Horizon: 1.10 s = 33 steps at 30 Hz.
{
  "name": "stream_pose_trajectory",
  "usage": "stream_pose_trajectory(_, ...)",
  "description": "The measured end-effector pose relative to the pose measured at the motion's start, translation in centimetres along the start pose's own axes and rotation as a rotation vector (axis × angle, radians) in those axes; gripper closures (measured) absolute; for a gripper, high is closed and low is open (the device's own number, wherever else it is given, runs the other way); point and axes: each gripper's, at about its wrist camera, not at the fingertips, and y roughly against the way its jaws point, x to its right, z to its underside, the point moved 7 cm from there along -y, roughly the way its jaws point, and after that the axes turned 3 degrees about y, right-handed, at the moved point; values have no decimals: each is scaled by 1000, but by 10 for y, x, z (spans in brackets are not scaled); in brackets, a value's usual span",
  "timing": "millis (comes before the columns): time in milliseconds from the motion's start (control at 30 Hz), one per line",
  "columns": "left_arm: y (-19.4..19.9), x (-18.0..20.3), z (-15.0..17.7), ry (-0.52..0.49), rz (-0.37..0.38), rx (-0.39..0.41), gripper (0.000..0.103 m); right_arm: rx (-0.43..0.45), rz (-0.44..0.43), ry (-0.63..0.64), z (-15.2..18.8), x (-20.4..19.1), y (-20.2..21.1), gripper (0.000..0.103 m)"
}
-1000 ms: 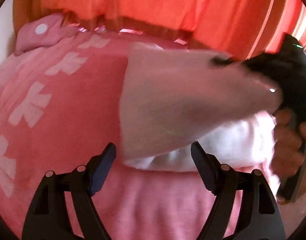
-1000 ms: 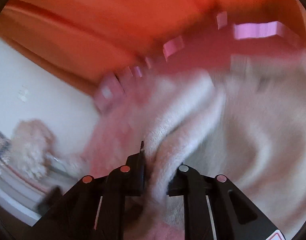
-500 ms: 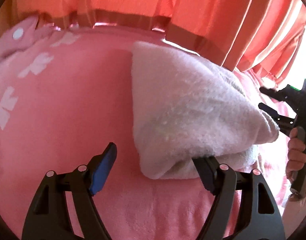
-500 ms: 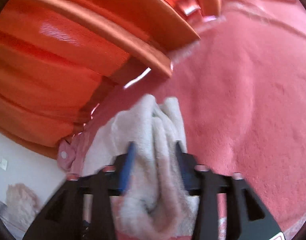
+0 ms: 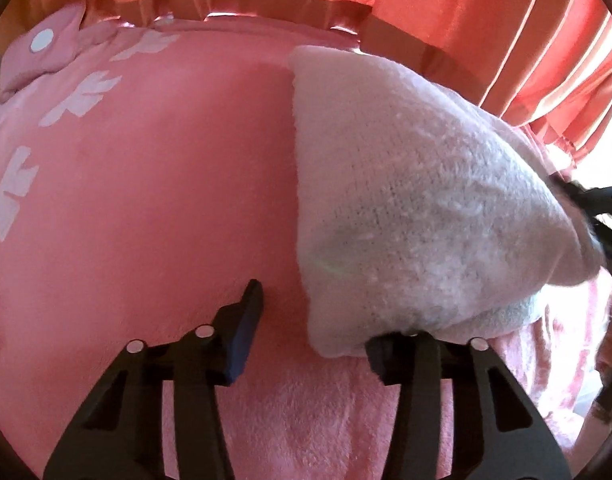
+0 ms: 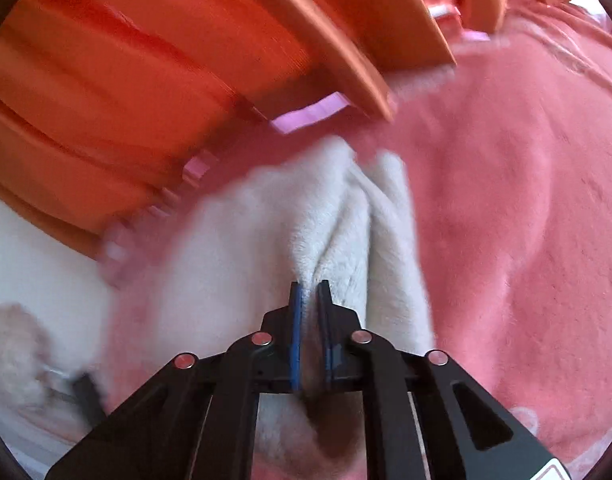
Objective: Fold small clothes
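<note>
A folded fluffy white garment (image 5: 418, 208) lies on a pink blanket (image 5: 154, 200). My left gripper (image 5: 318, 320) is open, low over the blanket at the garment's near left corner; its right finger is partly hidden under the garment's edge. My right gripper (image 6: 310, 292) is shut on a fold of the same white garment (image 6: 334, 216) and holds its edge pinched between the blue pads. The right gripper also shows dark at the right edge of the left wrist view (image 5: 598, 208), at the garment's right corner.
Orange curtains (image 5: 446, 8) hang along the far side of the blanket. A pink pillow with white dots (image 5: 46, 52) lies at the far left. A pale fluffy item (image 6: 14, 344) sits on a white surface at the left of the right wrist view.
The right gripper let go of the garment, then closed again on a fold at its edge. The garment settled into a folded shape. The left gripper moved closer and narrowed slightly.
</note>
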Motion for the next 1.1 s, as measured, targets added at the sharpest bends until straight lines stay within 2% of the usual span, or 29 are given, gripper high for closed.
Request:
stream_pose_trajectory(33,1,-2,1,1,-4,0,59,35,-17,-4,-1,-2,14,99)
stream_pose_trajectory(67,1,-5,1,0,-8,1,59,67,17,-15,1,8,25,103)
stream_pose_trajectory(100,1,-8,3,-5,-14,3,59,59,78,-32,7,22,26,103)
stream_pose_trajectory(133,1,-9,4,-11,-13,7,59,22,153,-55,15,43,23,103)
stream_pose_trajectory(200,0,-6,6,-31,-21,19,59,-119,346,-103,44,88,-1,102)
stream_pose_trajectory(233,1,-4,6,-34,-29,24,58,-144,393,-125,51,100,-1,101)
stream_pose_trajectory(267,2,-4,5,-33,-31,26,58,-109,335,-152,50,97,9,100)
stream_pose_trajectory(300,6,-1,6,-30,-25,30,59,-52,239,-165,45,87,19,93)
stream_pose_trajectory(333,10,2,8,-29,-14,33,60,-5,169,-175,41,77,30,92)
stream_pose_trajectory(367,14,4,8,-32,-5,35,60,17,125,-164,38,64,37,81)
stream_pose_trajectory(400,19,7,9,-41,-3,46,60,11,108,-136,38,55,37,60)
stream_pose_trajectory(467,30,9,9,-59,-21,75,60,-25,68,-96,42,38,26,38)
stream_pose_trajectory(533,41,7,5,-65,-41,105,60,-99,28,-104,49,29,6,38)
stream_pose_trajectory(600,40,-1,3,-63,-62,100,58,-179,52,-106,53,23,-21,36)
stream_pose_trajectory(667,35,-9,4,-45,-65,87,57,-224,79,-48,54,11,-44,37)
stream_pose_trajectory(700,30,-12,5,-35,-62,79,57,-239,84,-26,53,6,-52,47)
stream_pose_trajectory(767,23,-17,6,-25,-75,70,57,-262,93,40,41,-13,-60,82)
stream_pose_trajectory(800,21,-17,7,-20,-80,68,57,-231,76,58,33,-25,-55,84)
stream_pose_trajectory(833,19,-18,8,-12,-82,63,57,-154,19,98,15,-46,-37,85)
stream_pose_trajectory(867,17,-17,8,-5,-78,59,57,-116,-7,119,6,-55,-25,86)
stream_pose_trajectory(933,15,-17,8,0,-71,53,52,-21,-66,152,-12,-72,1,87)
stream_pose_trajectory(967,14,-17,7,4,-60,55,52,-6,-39,164,-13,-63,4,87)
stream_pose_trajectory(1000,13,-16,6,3,-61,55,52,-29,45,168,-11,-47,-7,87)
stream_pose_trajectory(1067,10,-15,6,-14,-74,53,52,-164,290,141,13,16,-48,87)
stream_pose_trajectory(1100,8,-14,7,-14,-70,50,51,-215,327,112,26,36,-62,87)
